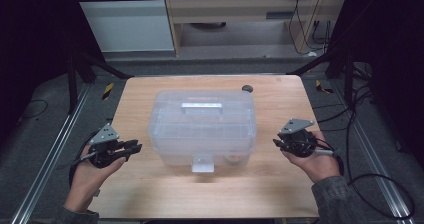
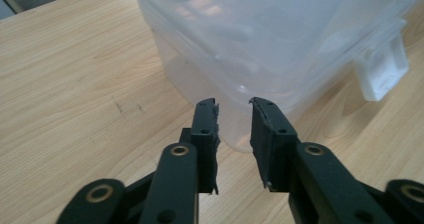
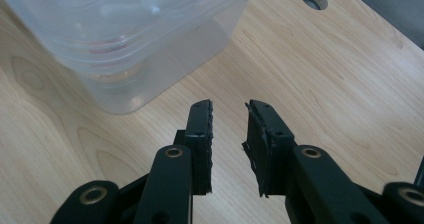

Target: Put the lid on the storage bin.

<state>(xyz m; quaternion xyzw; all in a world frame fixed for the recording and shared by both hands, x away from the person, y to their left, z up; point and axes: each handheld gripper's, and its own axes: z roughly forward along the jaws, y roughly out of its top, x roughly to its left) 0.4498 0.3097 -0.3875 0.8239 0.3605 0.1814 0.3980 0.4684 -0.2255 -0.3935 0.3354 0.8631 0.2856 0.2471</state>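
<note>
Mid-bench sits the translucent lidded box, latch facing the person. Left gripper and right gripper flank the box, jaws slightly parted, empty. Judgement: approach the latch squarely, steadying the box's opposite side.

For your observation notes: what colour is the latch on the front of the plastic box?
Translucent white, like the box; the latch shows best in the left gripper view.

Box at table centre. Left gripper at its 8 o'clock, right gripper at 4; grommet behind at 1.
</note>
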